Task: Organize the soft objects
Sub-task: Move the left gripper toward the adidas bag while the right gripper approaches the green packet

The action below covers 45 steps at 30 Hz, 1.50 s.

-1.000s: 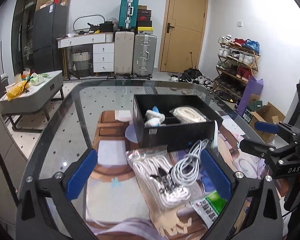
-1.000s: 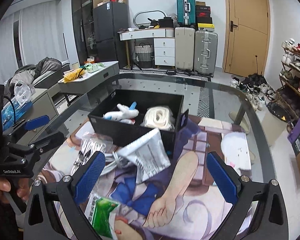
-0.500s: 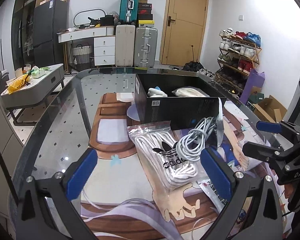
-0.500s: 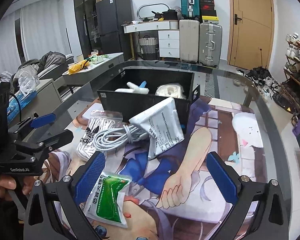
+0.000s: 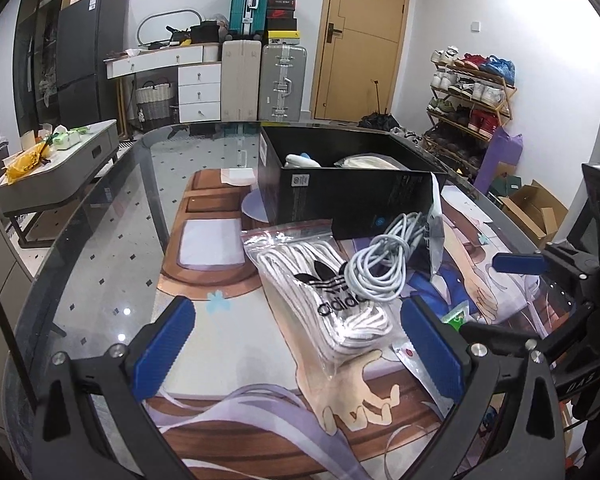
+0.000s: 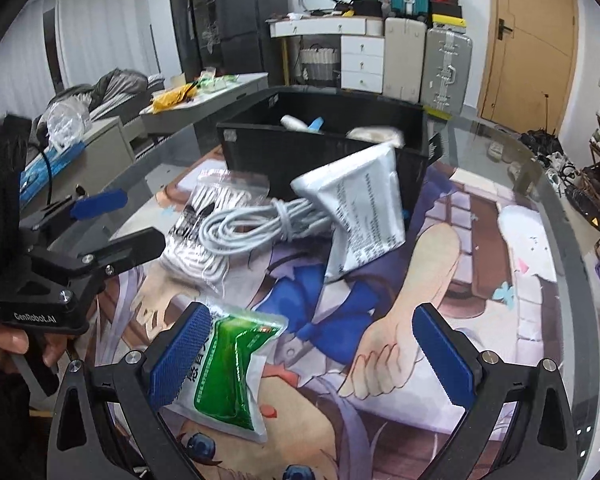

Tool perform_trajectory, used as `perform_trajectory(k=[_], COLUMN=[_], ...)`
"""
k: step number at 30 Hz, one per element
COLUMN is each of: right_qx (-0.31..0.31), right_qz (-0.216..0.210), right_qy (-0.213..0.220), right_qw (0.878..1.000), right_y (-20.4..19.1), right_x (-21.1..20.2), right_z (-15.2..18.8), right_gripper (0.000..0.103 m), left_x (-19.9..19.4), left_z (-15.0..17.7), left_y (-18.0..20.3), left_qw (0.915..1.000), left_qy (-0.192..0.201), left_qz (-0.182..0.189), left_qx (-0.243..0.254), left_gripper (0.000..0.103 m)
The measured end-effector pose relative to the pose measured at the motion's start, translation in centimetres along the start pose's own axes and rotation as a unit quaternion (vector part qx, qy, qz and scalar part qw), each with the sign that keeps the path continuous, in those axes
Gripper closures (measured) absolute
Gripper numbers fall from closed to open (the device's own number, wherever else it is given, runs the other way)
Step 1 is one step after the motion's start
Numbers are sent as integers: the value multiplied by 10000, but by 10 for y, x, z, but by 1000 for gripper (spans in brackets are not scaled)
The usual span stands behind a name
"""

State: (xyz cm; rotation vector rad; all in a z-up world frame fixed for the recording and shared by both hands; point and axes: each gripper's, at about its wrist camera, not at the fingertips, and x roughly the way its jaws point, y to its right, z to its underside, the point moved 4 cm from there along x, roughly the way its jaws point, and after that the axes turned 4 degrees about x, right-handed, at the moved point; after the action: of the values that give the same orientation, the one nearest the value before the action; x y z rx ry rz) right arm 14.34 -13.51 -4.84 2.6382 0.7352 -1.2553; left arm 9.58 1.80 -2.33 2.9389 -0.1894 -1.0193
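Both grippers have dropped closer since a second ago. Left gripper (image 5: 296,344) wide open, empty, straddling the shoelace bag (image 5: 320,300) beside the black box (image 5: 352,204). Right gripper (image 6: 308,356) open, empty, near the green pouch (image 6: 228,364). Pinch bag mid-body, clear of the cable (image 5: 384,264) on it.

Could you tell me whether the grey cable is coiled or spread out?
Coiled: the cable is looped into a bundle, wrapped round its middle, lying across the lace bag.

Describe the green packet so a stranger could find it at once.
Start at the black box on the glass table. Come toward the camera past the coiled grey cable to the right tool. The green packet lies there, the only green item among white ones.
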Motion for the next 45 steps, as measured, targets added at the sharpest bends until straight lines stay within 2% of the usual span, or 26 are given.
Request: perform_trajectory(k=[3,6,14,19,29,36,42,45], right_qx=[-189,-306,-548,-503,-50,-243,-280,-229], right_qz=[-77,44,-189,-214,82,-122,-52,-23], right_qy=[-180,-193,-456,-482,-388,-428,-392,-345], right_qw=[9996,9993,9973,9973,9992,9987,9988,9991], right_y=[-10,-16,-29,-24,3,-9,-13,-9], right_x=[8,14,22,21,20,20,25,24], right_z=[7,10,21,23,20,20,17,16], right_gripper=[1,1,1,1,1,1,1,7], left_x=[0,-1,0,1,2,2,2,2], left_z=[1,1,1,2,2,3,3,3], left_y=[0,0,-2,0,2,4,5,5], left_qw=[10000,9999,9998,9998,9998,9998,9997,9997], left_qy=[12,15,-6,-16,-36,-34,-25,-29], left_qz=[66,102,177,191,193,197,211,213], left_qx=[46,25,-35,11,55,56,84,82], left_gripper=[0,0,0,0,0,0,0,0])
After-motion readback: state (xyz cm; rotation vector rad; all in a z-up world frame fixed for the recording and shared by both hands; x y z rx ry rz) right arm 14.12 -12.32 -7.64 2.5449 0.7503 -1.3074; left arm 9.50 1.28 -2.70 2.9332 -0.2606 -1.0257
